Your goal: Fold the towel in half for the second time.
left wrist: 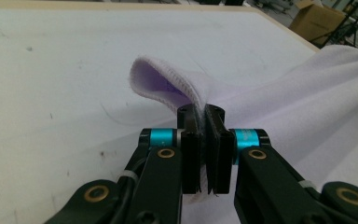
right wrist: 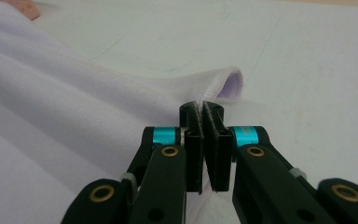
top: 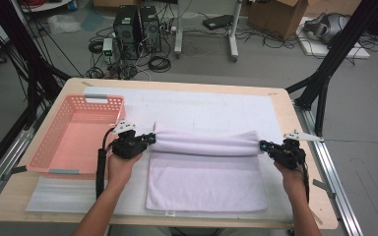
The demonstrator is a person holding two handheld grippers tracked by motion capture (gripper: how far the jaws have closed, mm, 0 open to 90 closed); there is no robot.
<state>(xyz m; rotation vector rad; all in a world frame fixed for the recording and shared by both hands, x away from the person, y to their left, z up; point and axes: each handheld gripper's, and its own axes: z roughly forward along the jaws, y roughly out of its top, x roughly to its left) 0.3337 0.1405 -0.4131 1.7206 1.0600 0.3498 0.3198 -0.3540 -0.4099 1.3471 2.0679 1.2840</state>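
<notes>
Between the left gripper (top: 151, 138) and the right gripper (top: 264, 145), a lilac towel (top: 206, 172) hangs taut, each gripper clenched on one corner so the fold stays even. Left of the left gripper sits a pink basket (top: 59, 142) on the surface (top: 285, 105), well clear of the fold.

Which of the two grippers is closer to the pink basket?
The left gripper, pinching the towel at its left end, sits right beside the pink basket; the right gripper holds the far end.

The towel (top: 206, 172) lies on the table (top: 295, 196), right of the basket (top: 74, 142).
</notes>
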